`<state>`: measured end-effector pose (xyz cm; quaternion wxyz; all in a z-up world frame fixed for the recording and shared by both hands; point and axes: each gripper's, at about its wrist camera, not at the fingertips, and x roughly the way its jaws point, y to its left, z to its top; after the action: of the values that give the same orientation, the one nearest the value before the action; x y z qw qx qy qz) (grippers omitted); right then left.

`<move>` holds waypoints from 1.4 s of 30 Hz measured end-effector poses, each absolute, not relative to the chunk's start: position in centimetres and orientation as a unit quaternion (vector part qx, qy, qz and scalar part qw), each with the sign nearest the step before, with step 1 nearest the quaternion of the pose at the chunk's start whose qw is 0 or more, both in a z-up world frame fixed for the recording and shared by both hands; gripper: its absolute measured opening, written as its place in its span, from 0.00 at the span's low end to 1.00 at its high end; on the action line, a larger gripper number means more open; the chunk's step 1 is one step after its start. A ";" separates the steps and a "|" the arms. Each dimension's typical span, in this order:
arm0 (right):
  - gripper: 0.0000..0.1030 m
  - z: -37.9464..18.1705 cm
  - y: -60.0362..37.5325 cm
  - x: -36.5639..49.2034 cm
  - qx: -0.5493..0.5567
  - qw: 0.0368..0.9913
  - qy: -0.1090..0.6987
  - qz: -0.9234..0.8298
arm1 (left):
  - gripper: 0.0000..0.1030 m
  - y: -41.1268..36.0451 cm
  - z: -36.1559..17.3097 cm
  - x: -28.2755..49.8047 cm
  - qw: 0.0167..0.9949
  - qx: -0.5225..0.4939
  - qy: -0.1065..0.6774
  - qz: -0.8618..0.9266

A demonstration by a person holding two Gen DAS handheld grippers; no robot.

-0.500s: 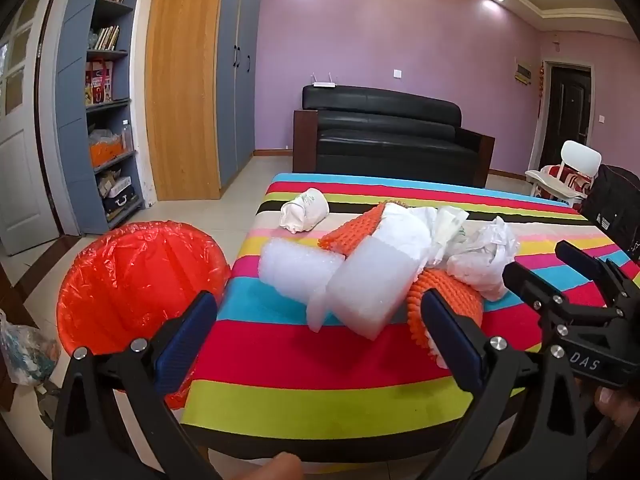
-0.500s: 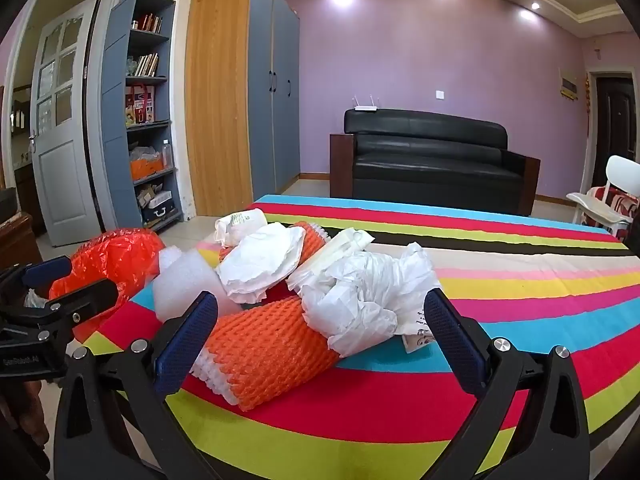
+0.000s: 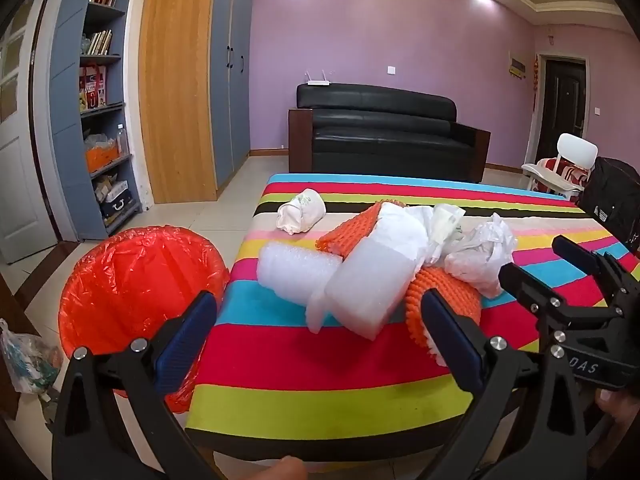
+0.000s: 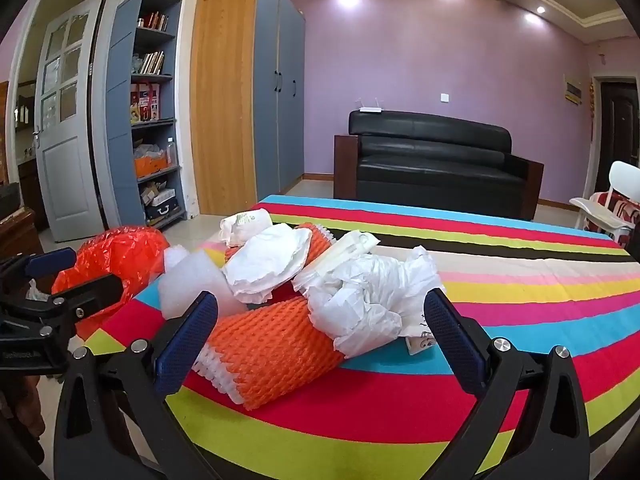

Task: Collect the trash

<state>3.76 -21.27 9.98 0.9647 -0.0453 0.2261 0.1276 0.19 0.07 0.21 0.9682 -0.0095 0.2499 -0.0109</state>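
A pile of trash lies on the striped table (image 3: 320,364): white foam wrap (image 3: 372,284), an orange foam net (image 3: 444,292), crumpled white paper (image 3: 480,256) and a rolled white wrapper (image 3: 300,212). My left gripper (image 3: 320,340) is open and empty, short of the foam wrap. My right gripper (image 4: 320,340) is open and empty, its fingers either side of the orange net (image 4: 276,344) and crumpled paper (image 4: 368,300). It also shows in the left wrist view (image 3: 560,276). A bin with a red liner (image 3: 136,288) stands left of the table.
A black sofa (image 3: 384,136) stands beyond the table. A grey bookshelf (image 3: 96,120) and wooden wardrobe (image 3: 180,80) line the left wall. A white chair (image 3: 568,160) is at the right. A small plastic bag (image 3: 24,360) lies on the floor by the bin.
Both grippers have shifted slightly forward toward the trash pile. Nothing was taken hold of.
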 end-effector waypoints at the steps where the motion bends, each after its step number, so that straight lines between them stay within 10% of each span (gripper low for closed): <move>1: 0.94 10.0 -21.2 3.7 -0.046 0.965 0.226 0.127 | 0.96 0.2 0.2 0.2 0.969 -0.013 0.248 -0.011; 42: 0.94 9.8 -21.0 3.6 -0.049 0.964 0.228 0.130 | 0.96 0.5 0.5 -0.3 0.973 -0.020 0.231 -0.004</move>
<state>3.59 -21.00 9.79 0.9637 -0.0491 0.2282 0.1299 -0.27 0.51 0.45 0.9728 -0.0197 0.2309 -0.0036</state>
